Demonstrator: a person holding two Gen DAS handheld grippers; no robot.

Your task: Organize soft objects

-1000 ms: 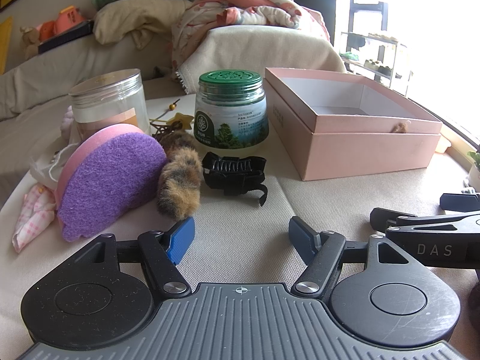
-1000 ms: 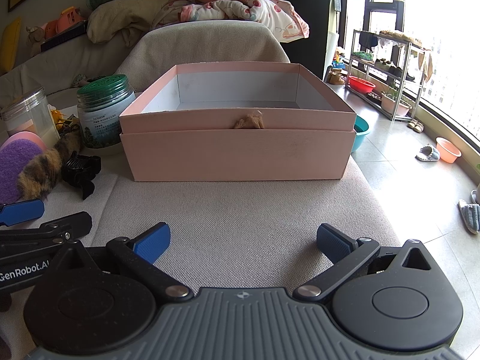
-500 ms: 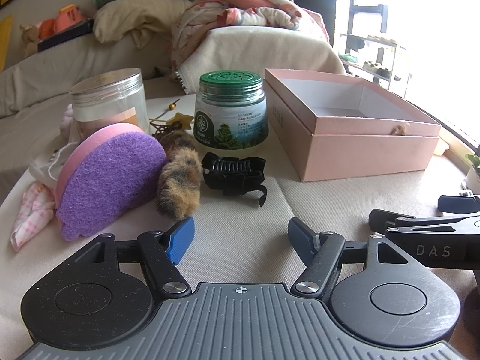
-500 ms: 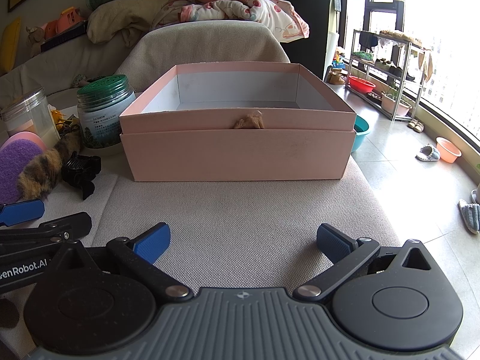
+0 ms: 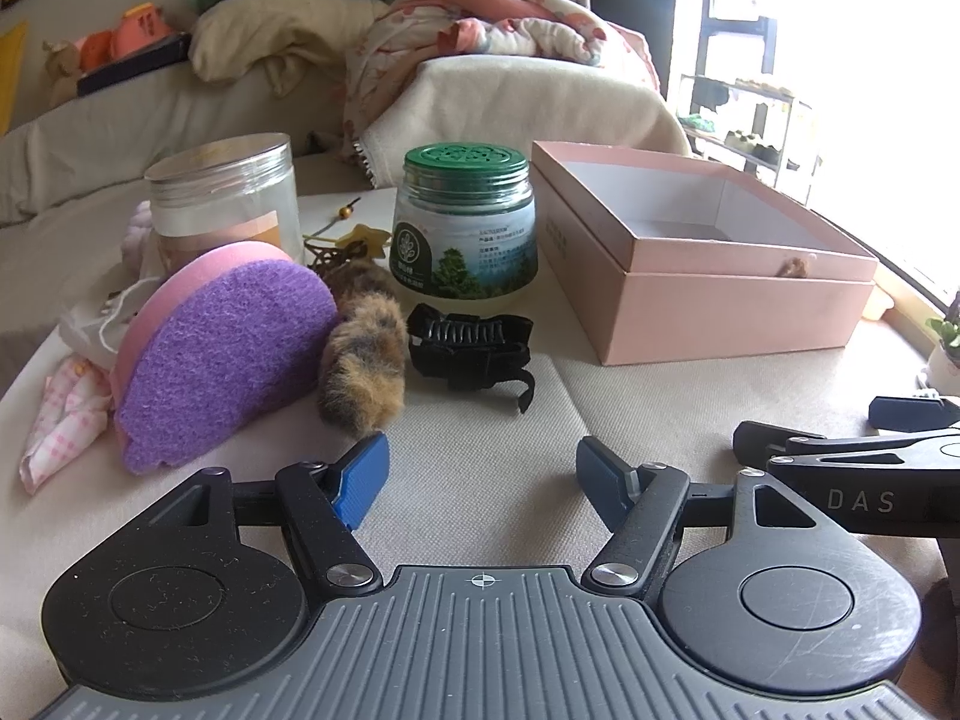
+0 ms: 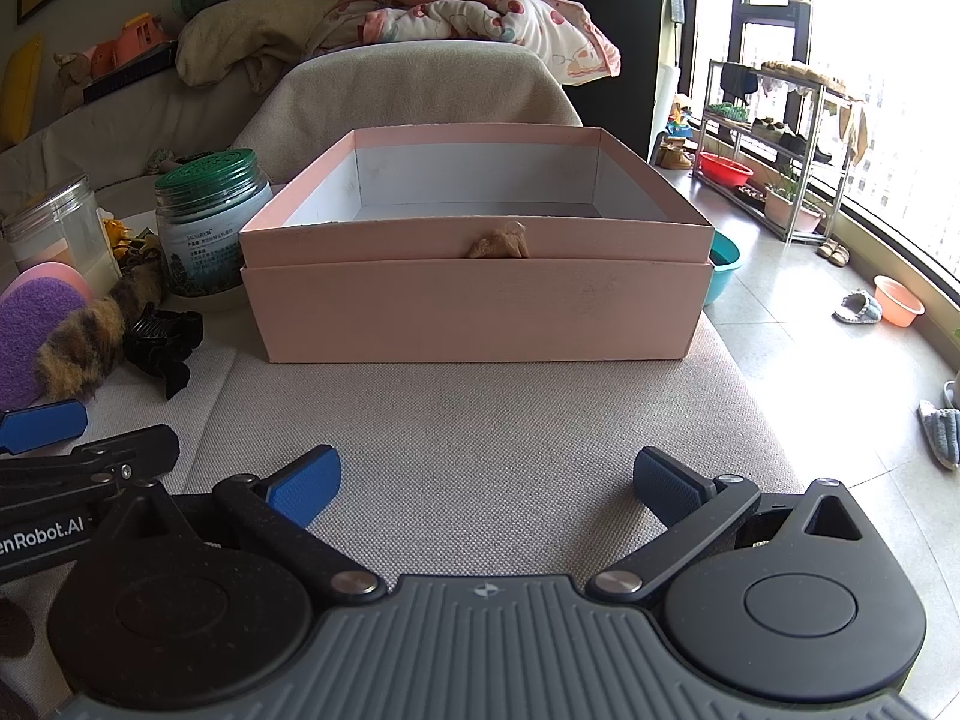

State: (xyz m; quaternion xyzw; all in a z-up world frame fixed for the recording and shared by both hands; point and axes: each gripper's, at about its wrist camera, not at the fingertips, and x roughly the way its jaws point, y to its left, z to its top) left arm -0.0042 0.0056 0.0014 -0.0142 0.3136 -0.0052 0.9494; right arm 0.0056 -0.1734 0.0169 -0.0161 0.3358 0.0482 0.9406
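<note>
Nothing had really changed over the last second: left gripper (image 5: 483, 474) and right gripper (image 6: 486, 483) both stayed wide and empty, furry tail (image 5: 363, 369) just ahead-left of the left one, pink box (image 6: 474, 276) straight ahead of the right, so sorting hadn't begun.

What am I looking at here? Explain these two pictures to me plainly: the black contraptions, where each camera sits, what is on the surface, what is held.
A person holds two hand-held grippers, each with a camera looking forward along its blue-tipped fingers. One picture comes from the left gripper, the other from the right gripper. Both are open and hold nothing. On the cloth-covered surface lie a purple sponge, a furry tail-like piece, a black hair clip, a green-lidded jar, a clear jar and an open pink box.
</note>
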